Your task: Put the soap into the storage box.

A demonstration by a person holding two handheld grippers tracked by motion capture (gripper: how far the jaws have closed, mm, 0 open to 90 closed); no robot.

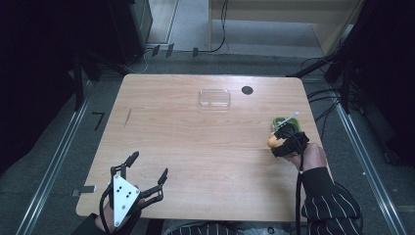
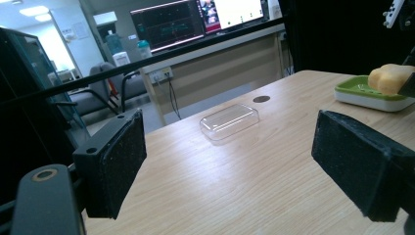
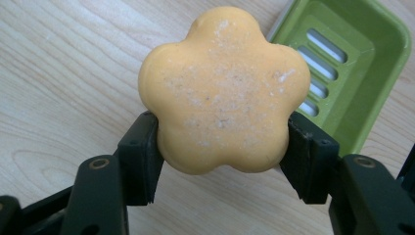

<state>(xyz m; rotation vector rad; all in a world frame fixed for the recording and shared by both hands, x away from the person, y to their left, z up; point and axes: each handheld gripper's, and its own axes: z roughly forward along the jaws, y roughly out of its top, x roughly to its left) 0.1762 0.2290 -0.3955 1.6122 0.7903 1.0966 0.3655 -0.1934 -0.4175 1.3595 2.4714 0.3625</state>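
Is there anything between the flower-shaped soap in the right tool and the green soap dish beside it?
Nothing visible. The right tool is shut on the orange soap, held beside the green soap dish. The dish's slotted tray is bare, and only bare table lies between them.

- In the high view, light is falling from above onto the table (image 1: 195, 147), and the wood is looking bright while the floor and corners around it are staying very dark.
- The clear box (image 1: 214, 97) is showing small white shines on its edges.
- In the left gripper view, ceiling lamps and screens far behind are glowing, and the two near black pads (image 2: 117, 161) are looking soft and fuzzy.
- In the right gripper view, the soap (image 3: 222, 90) is looking bright and sharp, with a soft shadow lying under it on the wood.
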